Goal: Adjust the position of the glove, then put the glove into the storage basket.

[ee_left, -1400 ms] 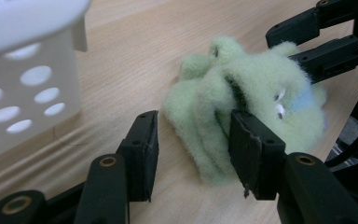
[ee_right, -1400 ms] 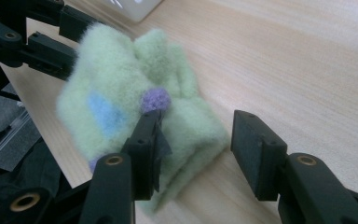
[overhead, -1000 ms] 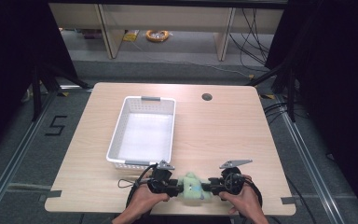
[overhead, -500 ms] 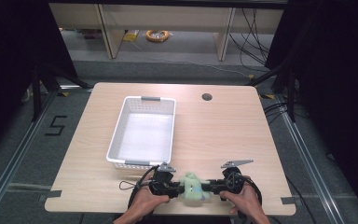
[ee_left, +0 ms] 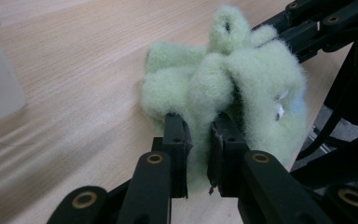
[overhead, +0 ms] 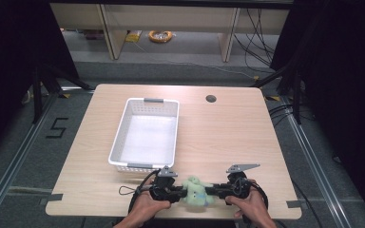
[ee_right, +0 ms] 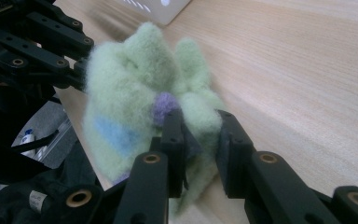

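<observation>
Since the earlier frame both grippers have just been closing: the left gripper (overhead: 175,192) and the right gripper (overhead: 217,192) now pinch the green plush toy (overhead: 194,191) from each side (near table edge). The white basket (overhead: 145,134) stands just beyond, left of centre.

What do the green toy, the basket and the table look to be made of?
Toy: soft plush, judging by its fuzzy pile, with a blue patch. Basket: probably white plastic, smooth, with perforated walls. Table: pale wood-grain top, likely laminate, matt.
</observation>
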Demonstrator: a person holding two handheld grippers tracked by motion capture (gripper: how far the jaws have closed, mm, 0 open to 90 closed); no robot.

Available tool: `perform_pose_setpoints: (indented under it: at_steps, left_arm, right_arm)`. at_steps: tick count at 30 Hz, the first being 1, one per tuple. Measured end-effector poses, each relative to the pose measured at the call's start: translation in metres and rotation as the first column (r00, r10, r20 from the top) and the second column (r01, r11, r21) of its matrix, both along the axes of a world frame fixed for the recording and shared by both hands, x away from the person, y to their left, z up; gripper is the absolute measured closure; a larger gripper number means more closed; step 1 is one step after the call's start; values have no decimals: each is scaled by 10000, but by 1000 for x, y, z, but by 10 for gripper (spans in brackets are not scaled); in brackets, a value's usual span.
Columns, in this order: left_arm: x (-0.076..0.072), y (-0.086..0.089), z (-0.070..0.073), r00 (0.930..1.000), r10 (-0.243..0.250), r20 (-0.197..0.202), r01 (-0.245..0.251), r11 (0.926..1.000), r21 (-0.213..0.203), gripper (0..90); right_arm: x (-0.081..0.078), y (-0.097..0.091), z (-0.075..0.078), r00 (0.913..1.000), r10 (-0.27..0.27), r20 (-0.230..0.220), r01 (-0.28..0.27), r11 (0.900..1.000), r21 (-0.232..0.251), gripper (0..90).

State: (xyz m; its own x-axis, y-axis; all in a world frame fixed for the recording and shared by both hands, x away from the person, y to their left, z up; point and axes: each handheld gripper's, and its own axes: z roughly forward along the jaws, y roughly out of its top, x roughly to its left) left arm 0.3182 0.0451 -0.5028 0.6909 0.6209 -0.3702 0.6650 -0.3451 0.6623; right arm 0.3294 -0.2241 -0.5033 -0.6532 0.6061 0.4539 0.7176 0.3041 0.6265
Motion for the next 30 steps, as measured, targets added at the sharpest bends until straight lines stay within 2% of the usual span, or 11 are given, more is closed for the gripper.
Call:
perform_pose_setpoints:
  at_steps: [1, 2, 4, 10, 11, 12, 17, 18, 20, 28, 30]
  left_arm:
    - [-2, 1, 2, 10000, -47, 62, 47, 10000, -23, 780]
    - [-2, 1, 2, 10000, -47, 62, 47, 10000, -23, 781]
    - [-3, 2, 3, 9999, -78, 75, 78, 10000, -36, 781]
    - [-4, 5, 5, 9998, 4, 184, -3, 10000, -95, 781]
    - [-5, 6, 5, 9997, 78, 212, -76, 10000, -60, 781]
    - [-5, 7, 6, 9998, 7, 195, -6, 10000, -55, 781]
    - [-7, 11, 10, 9996, 15, 274, -9, 9998, -208, 780]
    - [-7, 12, 12, 9994, 19, 335, -17, 10000, -66, 780]
    - [-8, 14, 13, 9993, 32, 363, -26, 9999, -165, 781]
    - [-10, 22, 22, 9984, 102, 555, -79, 9991, -406, 780]
    - [-11, 26, 27, 9974, 173, 707, -152, 9994, -301, 780]
  right_arm:
    - [-2, 1, 1, 10000, 1, 25, -1, 10000, 47, 756]
    - [-4, 2, 3, 9994, -159, -314, 164, 9997, 167, 755]
    - [-3, 1, 3, 9999, -62, 121, 62, 10000, -3, 756]
    - [-3, 4, 4, 9999, 47, 160, -49, 9999, 151, 755]
    - [-6, 6, 7, 9995, -250, -177, 251, 9996, 96, 755]
    - [-5, 6, 7, 9999, -119, 20, 119, 9999, 95, 755]
    - [-4, 10, 14, 10000, -3, 93, 2, 9998, 189, 755]
    - [-3, 11, 14, 9996, 42, 270, -49, 9996, 274, 755]
    - [-3, 12, 16, 9999, 44, 133, -47, 9996, 269, 755]
    - [-2, 17, 26, 9985, 214, 500, -226, 9994, 244, 755]
    - [-3, 20, 32, 9981, 284, 540, -305, 9988, 377, 755]
